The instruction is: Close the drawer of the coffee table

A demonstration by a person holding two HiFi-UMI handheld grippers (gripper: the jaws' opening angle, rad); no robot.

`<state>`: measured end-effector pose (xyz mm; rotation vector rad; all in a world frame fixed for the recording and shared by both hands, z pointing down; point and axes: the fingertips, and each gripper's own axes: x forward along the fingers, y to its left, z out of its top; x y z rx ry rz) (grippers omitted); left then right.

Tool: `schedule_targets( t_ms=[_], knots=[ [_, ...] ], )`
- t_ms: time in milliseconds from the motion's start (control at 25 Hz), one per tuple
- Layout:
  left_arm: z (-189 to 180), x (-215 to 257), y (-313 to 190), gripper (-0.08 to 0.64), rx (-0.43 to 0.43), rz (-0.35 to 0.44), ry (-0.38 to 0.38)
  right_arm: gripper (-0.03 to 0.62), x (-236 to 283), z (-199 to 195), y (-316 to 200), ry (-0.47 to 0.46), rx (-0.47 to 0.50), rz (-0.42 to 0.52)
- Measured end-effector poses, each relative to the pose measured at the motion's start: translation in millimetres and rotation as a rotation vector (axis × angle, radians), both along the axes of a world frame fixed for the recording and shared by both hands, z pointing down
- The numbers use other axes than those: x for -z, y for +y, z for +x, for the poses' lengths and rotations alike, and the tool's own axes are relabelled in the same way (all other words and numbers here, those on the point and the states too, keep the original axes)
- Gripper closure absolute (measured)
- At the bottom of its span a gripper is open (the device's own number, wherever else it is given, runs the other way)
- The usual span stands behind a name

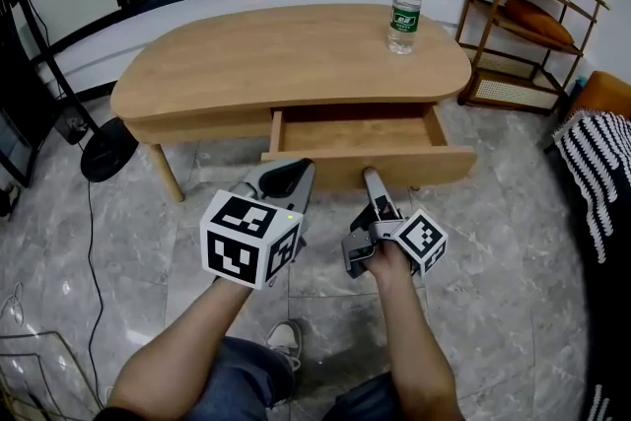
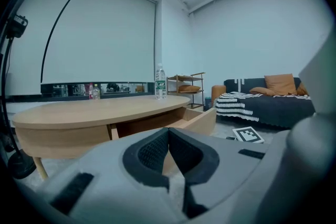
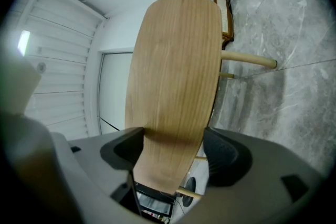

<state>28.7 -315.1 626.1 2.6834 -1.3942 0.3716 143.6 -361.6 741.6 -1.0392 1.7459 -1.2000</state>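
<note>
Drawer (image 1: 434, 163) juts from the coffee table (image 1: 296, 49); right claw (image 1: 373, 176) gapes wide at its front edge, left claw (image 1: 287, 178) closed alongside.

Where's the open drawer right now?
In the head view, the drawer stands pulled out from the front of the coffee table, right of centre, with its front panel just beyond the right gripper.
</note>
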Motion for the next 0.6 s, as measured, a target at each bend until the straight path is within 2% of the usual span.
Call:
schedule_targets(
  t_ms=[240, 440, 600],
  knots=[
    [3.2, -1.9, -14.2, 0.558, -0.007, 0.0, 0.012, 0.252, -3.1, -1.3, -13.5, 0.013, -0.005, -0.031],
    [8.2, -12.3, -27.4, 0.558, -0.025, -0.011, 0.003, 0.252, 0.6, -2.0, -32.5, 0.007, -0.006, 0.005],
    [7.3, -19.8, -42.6, 0.558, -0.016, -0.023, 0.015, 0.252, -0.2, -1.3, -48.8, 0.007, -0.016, 0.0]
  ],
)
